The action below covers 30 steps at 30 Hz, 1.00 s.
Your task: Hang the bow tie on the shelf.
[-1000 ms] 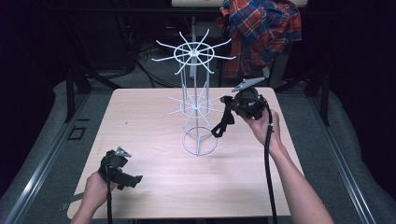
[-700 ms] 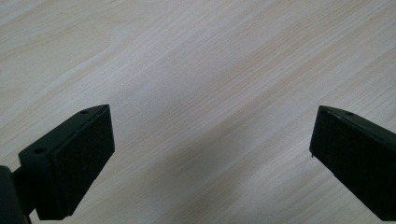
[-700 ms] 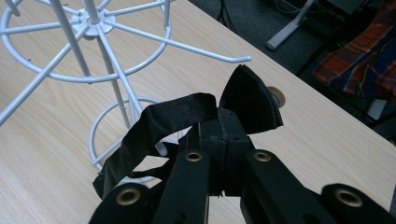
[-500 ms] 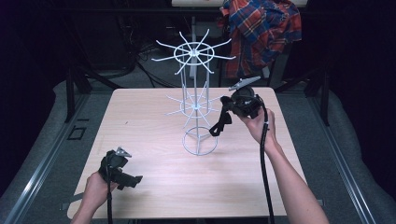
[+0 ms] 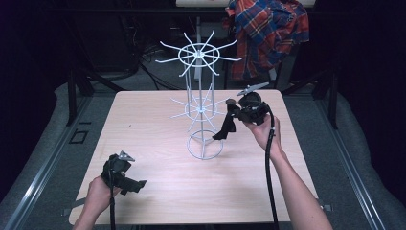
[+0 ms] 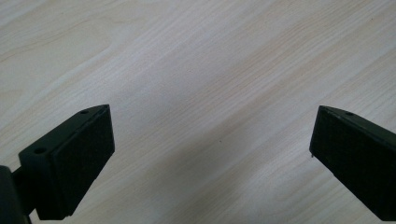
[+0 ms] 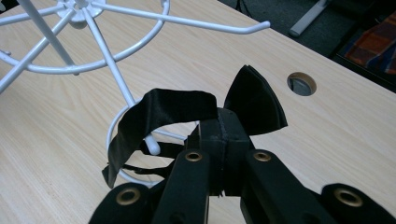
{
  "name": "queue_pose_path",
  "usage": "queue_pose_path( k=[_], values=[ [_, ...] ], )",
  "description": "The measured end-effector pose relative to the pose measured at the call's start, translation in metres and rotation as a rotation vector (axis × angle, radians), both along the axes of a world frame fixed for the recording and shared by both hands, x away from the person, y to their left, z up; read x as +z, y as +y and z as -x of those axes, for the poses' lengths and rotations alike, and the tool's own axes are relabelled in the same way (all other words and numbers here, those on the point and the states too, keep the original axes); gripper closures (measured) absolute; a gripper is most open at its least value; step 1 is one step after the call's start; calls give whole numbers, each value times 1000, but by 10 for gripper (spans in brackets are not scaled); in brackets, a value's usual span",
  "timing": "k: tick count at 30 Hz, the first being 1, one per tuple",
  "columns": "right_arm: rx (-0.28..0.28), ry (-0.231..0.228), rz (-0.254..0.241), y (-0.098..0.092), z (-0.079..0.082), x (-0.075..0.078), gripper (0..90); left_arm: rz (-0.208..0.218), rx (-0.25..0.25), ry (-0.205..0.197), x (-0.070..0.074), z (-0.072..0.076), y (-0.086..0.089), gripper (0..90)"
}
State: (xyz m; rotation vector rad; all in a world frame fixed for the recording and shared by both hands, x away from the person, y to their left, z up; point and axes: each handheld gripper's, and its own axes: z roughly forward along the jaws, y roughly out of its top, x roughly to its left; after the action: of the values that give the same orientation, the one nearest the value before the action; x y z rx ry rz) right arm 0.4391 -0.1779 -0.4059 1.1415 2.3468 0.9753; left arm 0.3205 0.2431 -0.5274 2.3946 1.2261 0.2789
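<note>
A white wire rack (image 5: 201,108) with hooked arms stands mid-table on a ring base (image 5: 205,146). My right gripper (image 5: 233,111) is just right of it and above the table. It is shut on a black bow tie (image 5: 225,127), whose strap hangs down toward the base. In the right gripper view the jaws (image 7: 219,133) pinch the tie's middle. The strap (image 7: 161,109) loops out to the left, with a white hook tip (image 7: 152,145) seen through the loop. My left gripper (image 5: 136,184) rests near the front left corner, its pads (image 6: 88,144) wide apart over bare wood.
The light wooden table (image 5: 143,120) has a round cable hole (image 7: 301,84) near its far right edge. A plaid shirt (image 5: 268,33) hangs behind the table. Dark floor and metal rails surround it.
The right gripper with the bow tie has edged slightly left toward the rack. The left gripper has stayed still.
</note>
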Motion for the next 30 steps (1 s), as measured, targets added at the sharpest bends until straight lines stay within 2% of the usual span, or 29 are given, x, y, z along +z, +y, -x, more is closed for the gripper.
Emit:
queue_pose_path(
  k=[9, 18, 25, 30],
  values=[
    [10, 45, 2, -1, -1, -17, 900, -11, -7, -2, 1, -2, -3, 1],
    [24, 49, -10, 0, 1, -25, 898, -6, -3, 1, 1, -1, 0, 1],
    [30, 59, -10, -3, 3, -26, 829, -3, -3, 1, 1, 0, 0, 1],
    [29, 61, -18, -8, 8, -22, 705, 1, -4, -2, 1, 0, 0, 1]
  ],
)
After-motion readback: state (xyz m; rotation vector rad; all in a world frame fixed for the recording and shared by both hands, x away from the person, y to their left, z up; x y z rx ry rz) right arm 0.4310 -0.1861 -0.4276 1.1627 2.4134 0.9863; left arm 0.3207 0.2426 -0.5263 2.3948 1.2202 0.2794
